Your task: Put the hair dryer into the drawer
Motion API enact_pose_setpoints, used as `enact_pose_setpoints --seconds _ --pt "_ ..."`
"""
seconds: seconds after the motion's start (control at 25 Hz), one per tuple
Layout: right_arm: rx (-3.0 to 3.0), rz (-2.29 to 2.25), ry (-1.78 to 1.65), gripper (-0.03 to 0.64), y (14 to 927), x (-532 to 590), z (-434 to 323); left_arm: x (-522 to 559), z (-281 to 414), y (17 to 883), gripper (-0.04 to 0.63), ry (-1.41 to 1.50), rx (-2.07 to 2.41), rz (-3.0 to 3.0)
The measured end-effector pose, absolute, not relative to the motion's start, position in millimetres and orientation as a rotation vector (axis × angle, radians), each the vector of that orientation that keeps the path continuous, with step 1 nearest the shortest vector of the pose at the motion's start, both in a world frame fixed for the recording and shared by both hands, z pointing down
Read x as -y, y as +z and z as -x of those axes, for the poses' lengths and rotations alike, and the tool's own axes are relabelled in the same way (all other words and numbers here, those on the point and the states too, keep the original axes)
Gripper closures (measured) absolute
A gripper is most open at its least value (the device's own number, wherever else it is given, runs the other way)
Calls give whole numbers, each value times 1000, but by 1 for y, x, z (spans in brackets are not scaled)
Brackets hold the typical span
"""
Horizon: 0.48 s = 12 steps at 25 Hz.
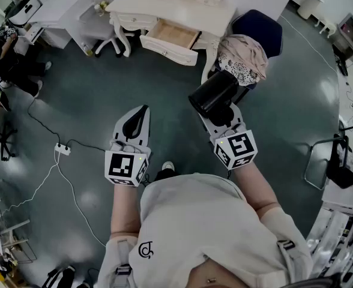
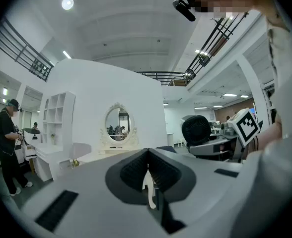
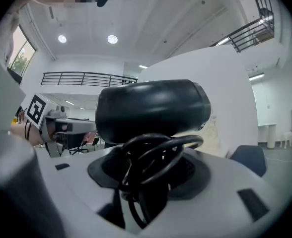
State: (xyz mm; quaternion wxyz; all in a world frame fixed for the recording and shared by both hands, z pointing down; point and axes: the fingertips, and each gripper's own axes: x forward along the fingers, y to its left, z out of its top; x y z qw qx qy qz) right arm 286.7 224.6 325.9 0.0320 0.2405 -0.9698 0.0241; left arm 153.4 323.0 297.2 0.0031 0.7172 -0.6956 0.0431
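The right gripper (image 1: 223, 114) is clamped on the black hair dryer (image 1: 214, 93), held in the air well short of the drawer (image 1: 169, 48). In the right gripper view the barrel (image 3: 151, 108) stands above the jaws and a looped cord (image 3: 158, 150) bunches between them, so the grip is probably on the handle, though the cord hides it. The left gripper (image 1: 144, 108) is pressed closed on nothing, its pads (image 2: 136, 168) meeting.

The drawer stands pulled out of the white dressing table (image 1: 164, 5). Open floor (image 1: 104, 95) lies between it and the grippers. A chair draped with cloth (image 1: 242, 56) stands beside the drawer's right edge, just beyond the dryer. A power strip (image 1: 62, 149) lies to the left.
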Motion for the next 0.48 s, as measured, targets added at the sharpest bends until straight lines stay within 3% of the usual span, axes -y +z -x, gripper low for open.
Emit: enact_pose_setpoints --seconds 0.48 --pt "2995 -737 68 391 326 -222 -282 -318 -151 299 583 128 2173 -2263"
